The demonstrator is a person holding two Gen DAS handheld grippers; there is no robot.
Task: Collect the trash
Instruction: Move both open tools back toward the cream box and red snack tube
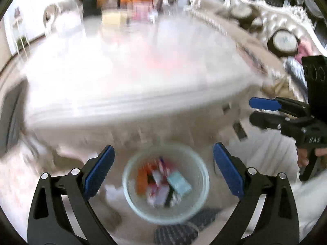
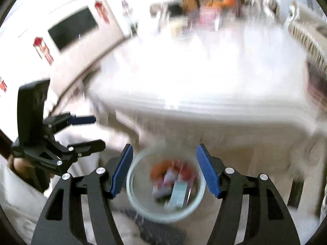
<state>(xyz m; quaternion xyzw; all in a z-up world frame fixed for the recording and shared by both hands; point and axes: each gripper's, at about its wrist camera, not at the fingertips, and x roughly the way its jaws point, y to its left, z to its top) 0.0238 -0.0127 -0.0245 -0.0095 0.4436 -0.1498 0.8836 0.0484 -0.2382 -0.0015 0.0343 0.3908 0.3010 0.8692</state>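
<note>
A pale round waste bin [image 1: 204, 180] stands on the floor below the near table edge, holding orange, red and white wrappers and a light blue packet [image 1: 179, 183]. My left gripper [image 1: 163, 149] hangs above the bin, open, with nothing between its blue pads. At the right of this view my right gripper [image 1: 251, 111] is seen from the side, open and empty. In the right wrist view the right gripper [image 2: 165, 147] is also over the bin [image 2: 130, 185], jaws apart and clear of the trash [image 2: 178, 192]. The left gripper [image 2: 99, 131] is at the left, open. Both views are motion-blurred.
A white cloth-covered table [image 1: 132, 71] fills the middle, with boxes and bottles [image 1: 141, 10] at its far end. Ornate white chairs [image 1: 284, 38] line the right side. A dark mat [image 1: 175, 232] lies beside the bin. A hand [image 1: 302, 157] grips the right tool's handle.
</note>
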